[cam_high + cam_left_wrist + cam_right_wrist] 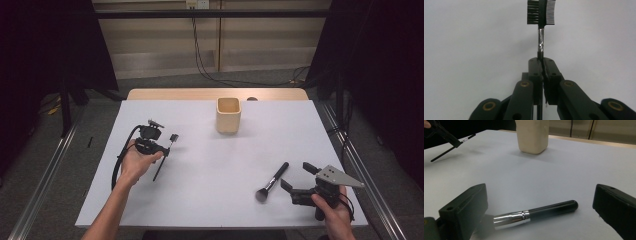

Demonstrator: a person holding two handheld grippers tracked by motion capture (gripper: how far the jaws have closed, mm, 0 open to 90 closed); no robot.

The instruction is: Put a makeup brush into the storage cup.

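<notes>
At the left of the table (200, 200), the left gripper (541, 61) has its fingers (535, 67) pressed tight on the thin handle of a small brow comb-brush (541, 15), gripped near the middle so the comb head sticks out ahead and the black tail trails toward the near side. It looks lifted clear of the surface, so the step in hand seems to be carrying this tool toward the cream cup (228, 115), which stands upright at the far middle. The next move, as I judge it, calls for swinging the tool right and far, tipping it upright over the cup's open mouth, then letting go. At the near right, the powder brush (536, 212) lies flat, between the wide-spread fingers (465, 207) of the right gripper (539, 207), which do not touch it; closing on its handle would follow.
</notes>
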